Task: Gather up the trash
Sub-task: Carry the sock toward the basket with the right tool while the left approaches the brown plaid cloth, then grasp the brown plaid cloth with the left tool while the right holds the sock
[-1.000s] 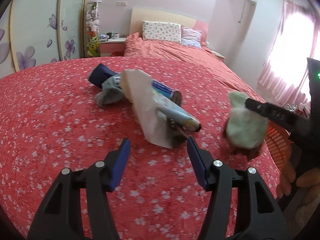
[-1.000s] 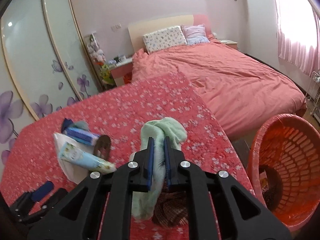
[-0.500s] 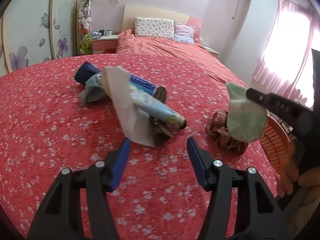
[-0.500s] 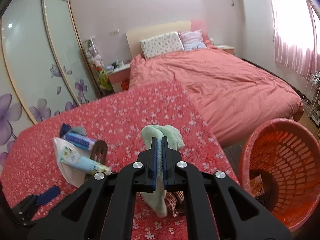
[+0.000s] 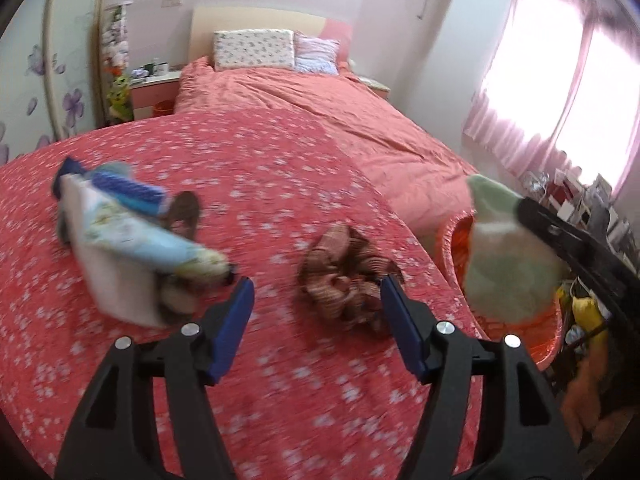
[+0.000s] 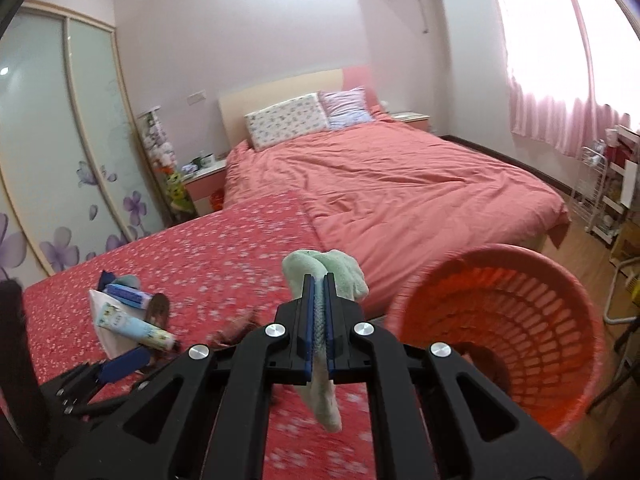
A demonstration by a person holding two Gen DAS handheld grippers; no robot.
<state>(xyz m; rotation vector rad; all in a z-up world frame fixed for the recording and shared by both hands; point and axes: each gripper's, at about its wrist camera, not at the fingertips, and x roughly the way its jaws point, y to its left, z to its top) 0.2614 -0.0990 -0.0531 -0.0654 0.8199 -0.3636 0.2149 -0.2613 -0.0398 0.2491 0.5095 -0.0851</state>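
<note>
My right gripper (image 6: 318,292) is shut on a pale green sock (image 6: 328,268), which hangs from its pads just left of the orange basket (image 6: 520,320). The left wrist view shows that sock (image 5: 508,252) in the air in front of the basket's rim (image 5: 452,232). My left gripper (image 5: 318,312) hovers low over the flowered red cover, and its jaws are opening. A crumpled brown plaid cloth (image 5: 344,280) lies just beyond and between its fingertips, untouched. To the left lies a pile with a pale blue tube (image 5: 160,248), a blue tube (image 5: 132,192) and white paper (image 5: 108,280).
The basket stands on the floor off the cover's right edge and holds some dark items. Behind is a big bed (image 6: 400,184) with pillows. A wire rack (image 6: 600,200) and clutter stand on the right, with sliding wardrobe doors (image 6: 60,160) on the left.
The left gripper swung right from the tube pile to the brown cloth, and its jaws stand wider. The right gripper carried the green sock right, toward the basket.
</note>
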